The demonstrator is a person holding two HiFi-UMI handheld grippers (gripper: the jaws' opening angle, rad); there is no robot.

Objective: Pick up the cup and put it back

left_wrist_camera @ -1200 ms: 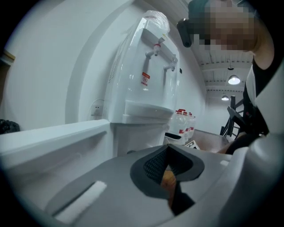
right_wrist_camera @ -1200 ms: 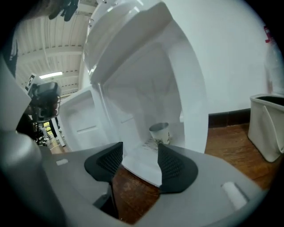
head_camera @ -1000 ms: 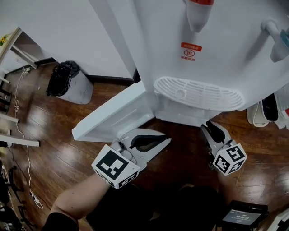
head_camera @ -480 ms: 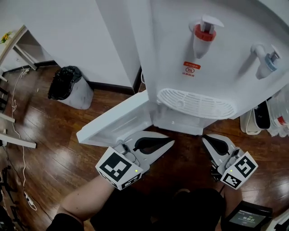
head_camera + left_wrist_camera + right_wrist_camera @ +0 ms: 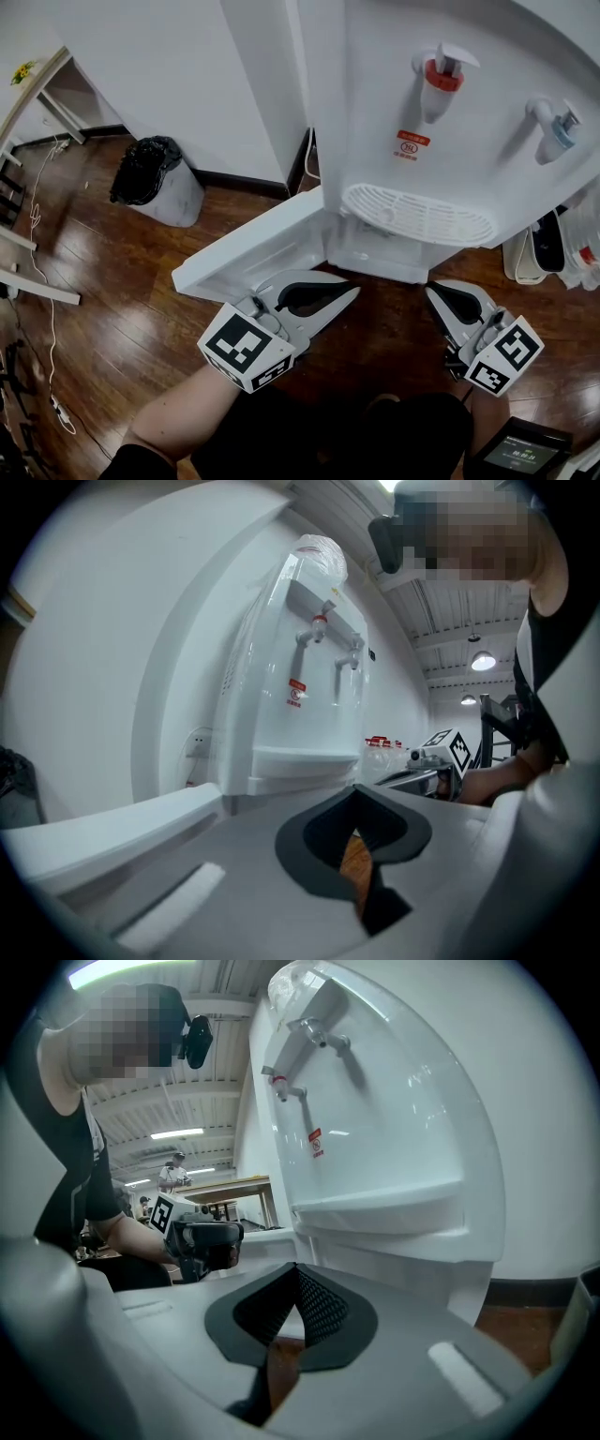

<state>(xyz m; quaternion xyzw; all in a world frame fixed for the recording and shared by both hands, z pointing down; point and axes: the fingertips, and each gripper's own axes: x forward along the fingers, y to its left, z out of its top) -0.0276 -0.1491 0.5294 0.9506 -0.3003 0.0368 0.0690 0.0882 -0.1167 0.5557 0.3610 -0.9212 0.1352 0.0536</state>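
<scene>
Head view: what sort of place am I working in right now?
Probably an office or workshop corner: a white water dispenser against the wall, a bin with a black liner nearby, wood floor, and work tables under strip lights behind.

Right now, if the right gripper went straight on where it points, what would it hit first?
The right gripper would probably meet the water dispenser's white lower front, just below the drip tray; depth is unclear.

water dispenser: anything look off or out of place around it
The water dispenser has its lower door swung wide open, sticking out over the wood floor. No spill or damage shows.
</scene>
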